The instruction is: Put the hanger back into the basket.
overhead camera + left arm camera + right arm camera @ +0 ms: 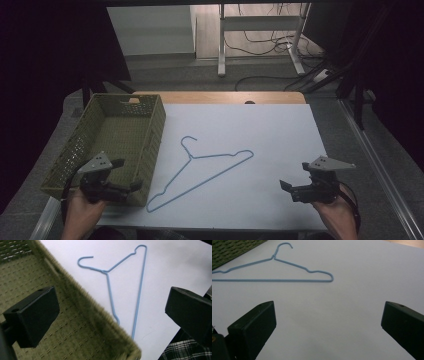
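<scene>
**Both grippers wait wide apart, the hanger untouched between them**

Nearest to the person, the two hands hold their tools low at the near edge of the table. The left gripper (127,174) hovers over the near right corner of the olive basket (150,150), its jaws spread wide with nothing between them; in the left gripper view they frame the basket's woven floor on one side and the white sheet on the other. The right gripper (295,175) sits over bare white sheet (280,135) at the near right, likewise gaping and empty, its jaws aimed left toward the middle of the table.

Between them, a little farther out, the blue wire hanger (202,170) lies flat on the sheet, apart from both tools. Its hook points to the far side; one shoulder end reaches close beside the basket's near right corner, the other stretches toward the centre. Lying flat like that, the thin wire would seem to call for a low pinch.

The basket runs along the left edge from near to far, and looks empty. I would guess it stands there as the hanger's destination. Beyond the sheet a strip of wooden tabletop (220,97) shows.
</scene>
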A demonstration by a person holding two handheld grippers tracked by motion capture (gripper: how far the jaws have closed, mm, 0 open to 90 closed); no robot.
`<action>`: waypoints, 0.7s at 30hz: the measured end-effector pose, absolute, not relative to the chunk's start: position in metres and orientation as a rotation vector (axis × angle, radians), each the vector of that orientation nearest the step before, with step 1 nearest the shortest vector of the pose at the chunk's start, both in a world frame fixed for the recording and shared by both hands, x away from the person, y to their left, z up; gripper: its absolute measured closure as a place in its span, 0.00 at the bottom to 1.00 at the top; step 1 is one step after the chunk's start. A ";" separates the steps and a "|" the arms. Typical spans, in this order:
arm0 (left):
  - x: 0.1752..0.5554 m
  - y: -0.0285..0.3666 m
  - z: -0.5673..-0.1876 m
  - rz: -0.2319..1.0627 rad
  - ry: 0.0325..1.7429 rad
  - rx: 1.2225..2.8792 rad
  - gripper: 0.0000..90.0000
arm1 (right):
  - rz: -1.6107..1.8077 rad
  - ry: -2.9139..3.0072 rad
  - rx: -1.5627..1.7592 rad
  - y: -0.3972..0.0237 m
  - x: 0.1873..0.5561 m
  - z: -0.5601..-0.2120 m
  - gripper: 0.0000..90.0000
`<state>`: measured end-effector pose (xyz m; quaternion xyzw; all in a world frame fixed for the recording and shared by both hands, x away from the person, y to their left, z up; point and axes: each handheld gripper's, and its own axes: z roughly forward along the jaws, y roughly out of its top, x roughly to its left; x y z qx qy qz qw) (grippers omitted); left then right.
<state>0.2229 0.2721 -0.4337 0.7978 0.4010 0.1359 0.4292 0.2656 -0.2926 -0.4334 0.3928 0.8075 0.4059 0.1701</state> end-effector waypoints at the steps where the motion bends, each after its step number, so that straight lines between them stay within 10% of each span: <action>1: 0.223 0.272 -0.434 0.339 1.001 1.991 0.00 | 1.153 2.294 1.116 -0.293 0.266 -0.433 0.00; 21: 0.248 0.196 -0.429 0.285 0.920 2.094 0.00 | 1.178 2.381 1.063 -0.266 0.292 -0.426 0.00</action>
